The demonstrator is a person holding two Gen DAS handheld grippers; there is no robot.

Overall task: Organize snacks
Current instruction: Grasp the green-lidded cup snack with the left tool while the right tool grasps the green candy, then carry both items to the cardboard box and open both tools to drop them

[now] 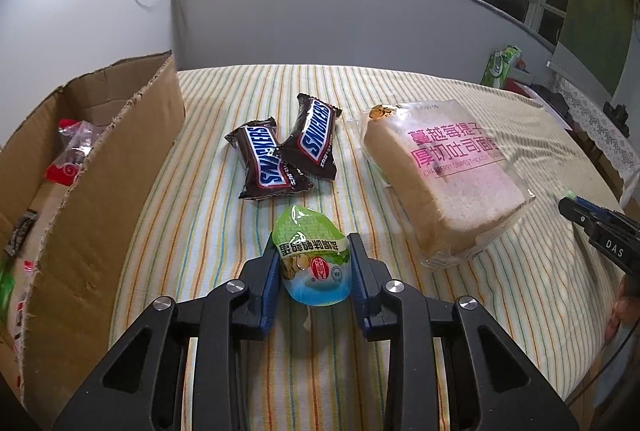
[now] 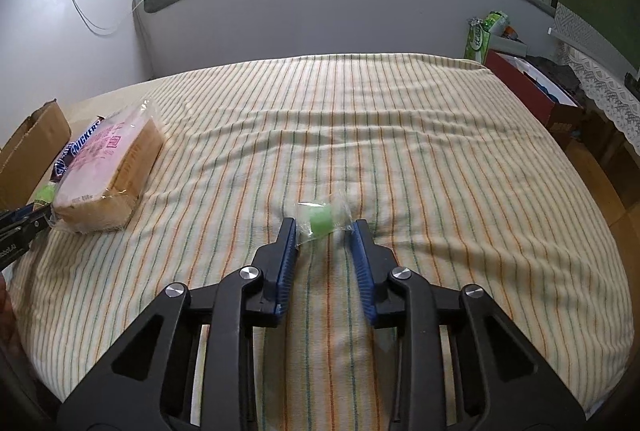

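Observation:
My left gripper [image 1: 314, 251] is shut on a green jelly cup [image 1: 312, 261], its blue pads pressed against both sides, just above the striped cloth. Two Snickers bars [image 1: 266, 163] [image 1: 316, 141] lie beyond it. A wrapped toast loaf [image 1: 444, 175] lies to the right. The cardboard box [image 1: 92, 191] stands at the left with snacks inside. My right gripper [image 2: 325, 227] is open, its fingertips either side of a small green wrapped candy [image 2: 321, 221] on the cloth. The loaf [image 2: 108, 175] and a Snickers bar [image 2: 78, 151] show at the left of the right wrist view.
The striped cloth [image 2: 400, 151] covers the whole table. A red box [image 2: 532, 87] and a green packet [image 2: 480, 39] stand beyond its far right edge. A grey wall runs behind. The right gripper's body [image 1: 600, 231] shows at the right of the left wrist view.

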